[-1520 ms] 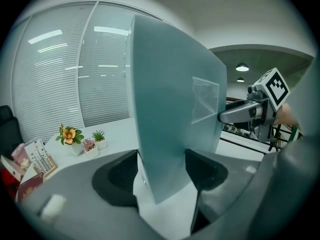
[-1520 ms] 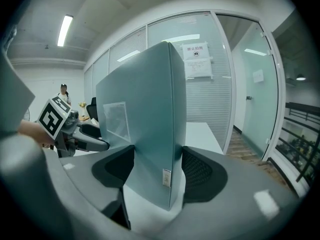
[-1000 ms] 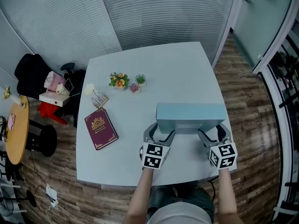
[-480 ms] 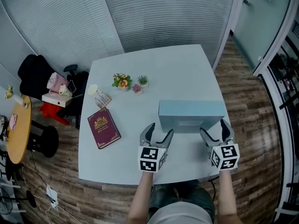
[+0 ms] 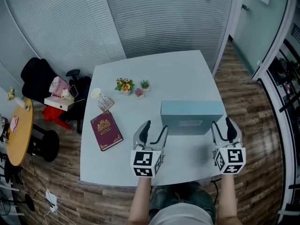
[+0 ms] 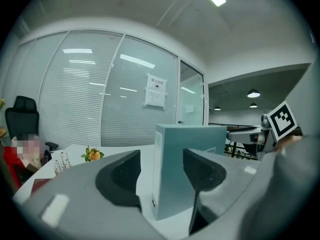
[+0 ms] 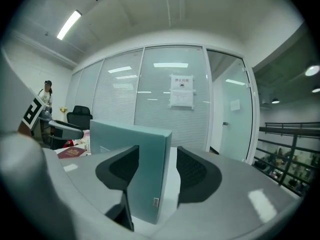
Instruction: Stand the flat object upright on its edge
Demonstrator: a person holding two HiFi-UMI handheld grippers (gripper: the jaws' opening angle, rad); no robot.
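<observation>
Care matters in the release: teal box (image 5: 191, 117) stands upright on its edge on the table (image 5: 154, 78), left claw (image 5: 154, 126) and right claw (image 5: 221, 123) gaping empty beside it, so both should back straight off.

The left gripper (image 5: 155, 126) and right gripper (image 5: 221, 123) are light grey with black pads (image 6: 120, 174), each bearing a white cube (image 5: 143, 163) of black square markers; the person wears a pale grey shirt (image 5: 180, 217) and dark trousers (image 5: 161, 196).
</observation>
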